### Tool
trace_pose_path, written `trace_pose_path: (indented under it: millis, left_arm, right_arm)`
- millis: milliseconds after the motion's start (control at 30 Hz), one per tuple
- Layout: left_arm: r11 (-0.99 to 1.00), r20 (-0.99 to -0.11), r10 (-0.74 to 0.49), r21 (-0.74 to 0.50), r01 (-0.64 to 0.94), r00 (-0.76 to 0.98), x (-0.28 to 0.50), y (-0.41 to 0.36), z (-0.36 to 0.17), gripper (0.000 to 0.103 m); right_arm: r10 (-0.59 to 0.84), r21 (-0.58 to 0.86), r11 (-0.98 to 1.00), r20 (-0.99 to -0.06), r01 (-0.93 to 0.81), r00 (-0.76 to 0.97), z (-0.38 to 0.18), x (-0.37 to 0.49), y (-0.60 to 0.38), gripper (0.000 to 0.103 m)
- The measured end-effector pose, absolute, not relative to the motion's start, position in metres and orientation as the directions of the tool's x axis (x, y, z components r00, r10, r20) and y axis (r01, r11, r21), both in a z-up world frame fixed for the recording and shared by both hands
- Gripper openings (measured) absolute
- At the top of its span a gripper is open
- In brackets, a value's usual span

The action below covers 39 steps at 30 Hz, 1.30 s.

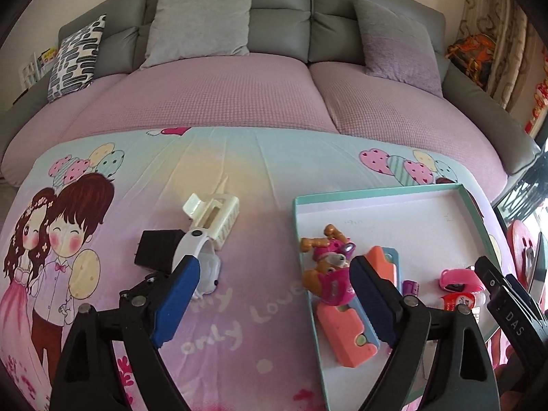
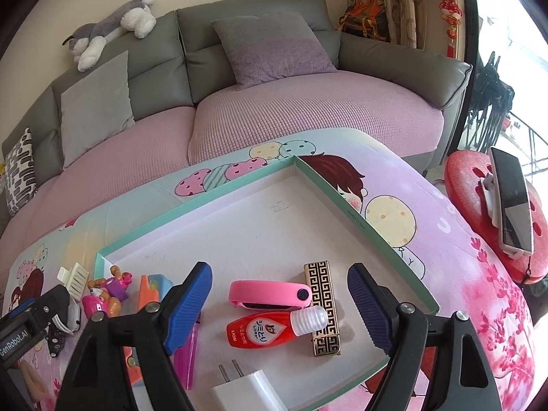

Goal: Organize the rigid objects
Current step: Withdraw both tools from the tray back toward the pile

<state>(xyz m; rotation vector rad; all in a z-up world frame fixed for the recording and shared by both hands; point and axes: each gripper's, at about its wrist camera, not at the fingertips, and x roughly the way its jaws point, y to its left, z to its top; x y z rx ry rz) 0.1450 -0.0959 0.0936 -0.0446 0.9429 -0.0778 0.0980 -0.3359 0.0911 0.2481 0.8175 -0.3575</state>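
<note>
A shallow teal-rimmed box (image 1: pixel 376 194) (image 2: pixel 239 185) lies on the printed cloth. In it are a pink toy dog (image 1: pixel 330 269) (image 2: pixel 106 294), an orange block (image 1: pixel 346 328), a pink band (image 2: pixel 267 293), a red bottle (image 2: pixel 260 328), a gold patterned bar (image 2: pixel 323 308), a pink lighter (image 2: pixel 188 356) and a white plug (image 2: pixel 246 394). On the cloth left of the box lie a cream hair clip (image 1: pixel 214 217) (image 2: pixel 75 279), a black cube (image 1: pixel 157 248) and a white watch (image 1: pixel 202 260). My left gripper (image 1: pixel 274 301) is open over the cloth. My right gripper (image 2: pixel 279 308) is open above the band and bottle.
A grey sofa (image 1: pixel 281 24) (image 2: pixel 191 34) with pillows and a pink cover stands behind the cloth. A red stool (image 2: pixel 479 178) holding a phone (image 2: pixel 512 202) stands at the right. A plush dog (image 2: pixel 113 27) lies on the sofa back.
</note>
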Motion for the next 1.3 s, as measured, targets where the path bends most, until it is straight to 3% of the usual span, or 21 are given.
trace_pose_path:
  millis: [33,100,600,1033,1300]
  left_arm:
    - [0.997,-0.809,-0.077,-0.074,0.029,0.583,0.146,-0.091,0.093,0.09]
    - [0.997,-0.811,-0.064,-0.078,0.002,0.581,0.148,-0.083,0.091,0.09]
    - [0.998,-0.829,-0.056,-0.063,0.007,0.556,0.15,-0.08,0.08,0.092]
    - [0.997,-0.818,-0.054,-0.074,-0.012,0.573,0.147,-0.063,0.086,0.093]
    - [0.994,-0.797,0.027,-0.04,-0.097,0.604,0.138,-0.025,0.1,0.093]
  right_arm:
    - [-0.212,0.073,0.914,-0.753,0.399,0.623,0.089,0.099,-0.335,0.098]
    - [-0.206,0.061,0.919,-0.768,0.389,0.606,0.086,0.101,-0.332,0.103]
    - [-0.189,0.022,0.93,-0.828,0.368,0.528,0.076,0.103,-0.322,0.103]
    - [-0.183,0.022,0.94,-0.81,0.341,0.556,0.094,0.099,-0.308,0.103]
    - [-0.147,0.031,0.961,-0.787,0.276,0.599,0.098,0.108,-0.276,0.103]
